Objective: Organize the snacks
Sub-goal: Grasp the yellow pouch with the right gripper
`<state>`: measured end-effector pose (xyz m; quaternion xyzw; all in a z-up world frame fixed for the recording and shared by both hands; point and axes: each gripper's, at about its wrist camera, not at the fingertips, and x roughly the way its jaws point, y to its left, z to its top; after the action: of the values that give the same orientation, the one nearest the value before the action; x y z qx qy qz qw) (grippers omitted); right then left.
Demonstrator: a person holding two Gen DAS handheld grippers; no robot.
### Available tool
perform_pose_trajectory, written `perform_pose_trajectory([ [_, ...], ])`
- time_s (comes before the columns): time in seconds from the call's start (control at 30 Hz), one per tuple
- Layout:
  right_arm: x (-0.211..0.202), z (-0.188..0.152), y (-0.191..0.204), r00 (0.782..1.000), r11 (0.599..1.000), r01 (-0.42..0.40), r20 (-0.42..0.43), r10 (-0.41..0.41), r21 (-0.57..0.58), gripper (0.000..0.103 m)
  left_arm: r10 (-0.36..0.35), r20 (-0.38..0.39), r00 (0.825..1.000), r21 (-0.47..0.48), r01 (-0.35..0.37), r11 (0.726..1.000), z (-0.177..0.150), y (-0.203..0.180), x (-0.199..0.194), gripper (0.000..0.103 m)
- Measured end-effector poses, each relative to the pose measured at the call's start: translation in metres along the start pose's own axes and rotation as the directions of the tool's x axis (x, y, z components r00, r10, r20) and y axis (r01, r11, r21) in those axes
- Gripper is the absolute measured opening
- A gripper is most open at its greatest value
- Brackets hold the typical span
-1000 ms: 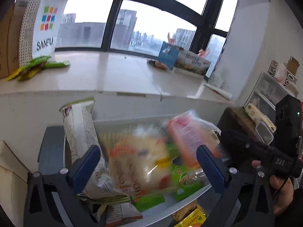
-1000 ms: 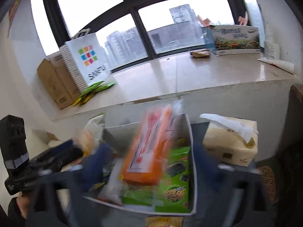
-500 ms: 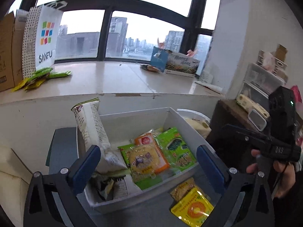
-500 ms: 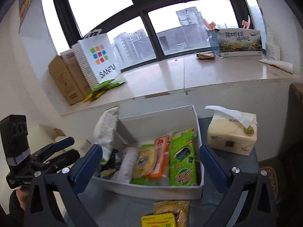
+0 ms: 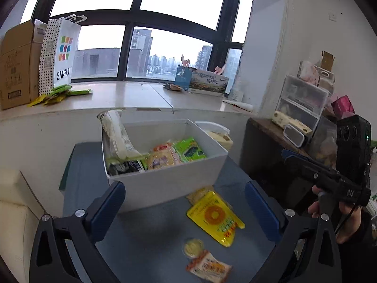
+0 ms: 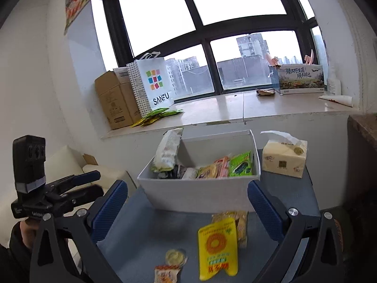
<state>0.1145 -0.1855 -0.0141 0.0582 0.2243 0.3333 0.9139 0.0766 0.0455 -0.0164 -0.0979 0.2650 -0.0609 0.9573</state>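
Both grippers have pulled back from the box [image 5: 165, 184]; the left gripper [image 5: 186, 210] and right gripper [image 6: 188, 207] gape wide, holding nothing, yellow packet [image 6: 218, 247] lying between the fingers, near the table's front edge

Snack packets [image 5: 214, 217] lie on the table [image 5: 150, 235] before the bin [image 6: 200, 191]; tissue box [image 6: 284, 159] right of it
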Motion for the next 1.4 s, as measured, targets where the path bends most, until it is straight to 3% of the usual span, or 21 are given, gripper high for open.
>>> perform_pose_trajectory([
  [0.23, -0.025, -0.064, 0.005, 0.995, 0.996, 0.09, -0.041, -0.089, 0.019, 0.103, -0.004, -0.042, 0.999, -0.003, 0.004, 1.0, -0.042, -0.013, -0.017, 0.103],
  [0.33, -0.019, -0.087, -0.004, 0.987, 0.993, 0.117, -0.108, -0.116, 0.005, 0.103, 0.001, -0.065, 0.998, -0.003, -0.002, 1.0, -0.053, -0.011, -0.018, 0.103],
  [0.4, -0.013, -0.097, -0.004, 0.978, 0.988, 0.155, -0.139, -0.157, -0.022, 0.103, 0.016, -0.072, 0.997, -0.004, -0.016, 1.0, -0.055, -0.009, -0.017, 0.103],
  [0.63, 0.018, -0.111, 0.016, 0.955, 0.977, 0.142, -0.237, -0.177, -0.156, 0.103, 0.016, -0.08, 0.997, -0.014, -0.017, 1.0, -0.06, -0.007, -0.019, 0.103],
  [0.83, 0.06, -0.115, 0.012, 0.899, 0.934, 0.234, -0.306, -0.314, -0.269, 0.103, 0.021, -0.105, 0.994, 0.001, -0.021, 1.0, -0.07, -0.009, -0.016, 0.103],
  [1.0, 0.1, -0.12, -0.003, 0.877, 0.941, 0.218, -0.372, -0.305, -0.257, 0.103, 0.031, -0.135, 0.99, 0.006, -0.03, 1.0, -0.078, -0.008, -0.012, 0.103],
  [1.13, 0.124, -0.125, -0.025, 0.867, 0.97, 0.202, -0.434, -0.243, -0.139, 0.102, 0.039, -0.152, 0.988, 0.011, -0.038, 0.999, -0.083, -0.006, -0.009, 0.103],
  [1.17, 0.127, -0.127, -0.028, 0.866, 0.974, 0.198, -0.445, -0.227, -0.111, 0.094, 0.04, -0.155, 0.987, 0.01, -0.039, 0.999, -0.083, -0.006, -0.008, 0.103],
  [1.2, 0.13, -0.128, -0.032, 0.862, 0.976, 0.199, -0.458, -0.218, -0.088, 0.075, 0.039, -0.16, 0.986, 0.007, -0.039, 0.999, -0.085, -0.005, -0.007, 0.103],
  [1.23, 0.133, -0.131, -0.035, 0.851, 0.972, 0.217, -0.469, -0.235, -0.092, 0.072, 0.038, -0.169, 0.985, 0.003, -0.038, 0.999, -0.086, -0.005, -0.005, 0.103],
  [1.27, 0.13, -0.131, -0.034, 0.861, 0.97, 0.216, -0.446, -0.243, -0.112, 0.064, 0.038, -0.173, 0.984, 0.002, -0.038, 0.999, -0.087, -0.004, -0.004, 0.103],
  [1.3, 0.129, -0.13, -0.033, 0.863, 0.971, 0.21, -0.446, -0.237, -0.111, 0.047, 0.038, -0.178, 0.983, 0.002, -0.038, 0.999, -0.088, -0.004, -0.003, 0.103],
  [1.33, 0.126, -0.13, -0.035, 0.871, 0.98, 0.184, -0.449, -0.199, -0.079, 0.046, 0.036, -0.182, 0.983, 0.003, -0.036, 0.999, -0.089, -0.004, -0.001, 0.103],
  [1.4, 0.122, -0.129, -0.039, 0.878, 0.988, 0.154, -0.455, -0.152, -0.033, 0.032, 0.035, -0.191, 0.981, 0.005, -0.035, 0.999, -0.091, -0.005, 0.002, 0.103],
])
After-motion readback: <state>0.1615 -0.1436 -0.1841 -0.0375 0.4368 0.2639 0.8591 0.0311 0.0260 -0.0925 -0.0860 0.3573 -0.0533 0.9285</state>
